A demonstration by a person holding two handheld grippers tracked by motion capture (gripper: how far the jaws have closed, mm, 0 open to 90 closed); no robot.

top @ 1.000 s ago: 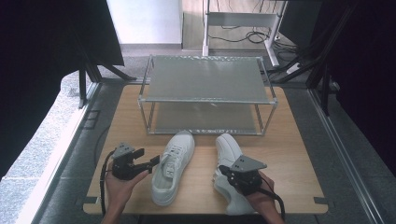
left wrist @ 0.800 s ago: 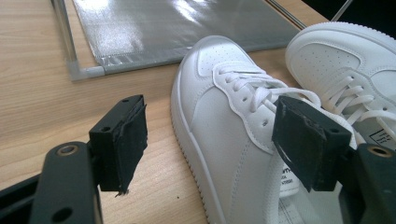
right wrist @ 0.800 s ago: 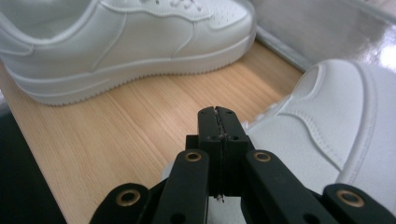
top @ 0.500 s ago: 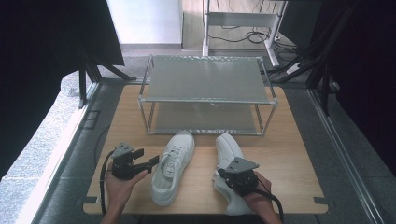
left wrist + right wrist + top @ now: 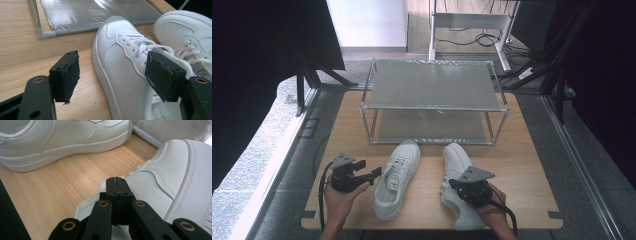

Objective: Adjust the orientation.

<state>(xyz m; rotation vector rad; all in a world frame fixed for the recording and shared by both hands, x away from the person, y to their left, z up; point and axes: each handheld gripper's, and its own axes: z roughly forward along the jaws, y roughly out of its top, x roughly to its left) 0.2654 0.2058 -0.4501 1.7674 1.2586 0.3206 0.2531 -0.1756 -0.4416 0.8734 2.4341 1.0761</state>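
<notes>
Two white sneakers lie side by side on the wooden table, toes toward the rack: the left shoe (image 5: 396, 180) (image 5: 117, 57) (image 5: 62, 135) and the right shoe (image 5: 457, 160) (image 5: 180, 30) (image 5: 175, 182). My left gripper (image 5: 374, 175) (image 5: 112, 75) is open beside the left shoe. One pad hangs over the bare table and the other over the shoe's laces and collar. My right gripper (image 5: 451, 184) (image 5: 117, 180) is shut, with its tips down against the inner side of the right shoe. I cannot tell whether any of the shoe is pinched between them.
A metal two-level rack (image 5: 434, 85) with mesh shelves stands at the back of the table (image 5: 532, 170), its lower shelf just beyond the toes. Black stands and cables surround the table. Bare wood lies to the left and right of the shoes.
</notes>
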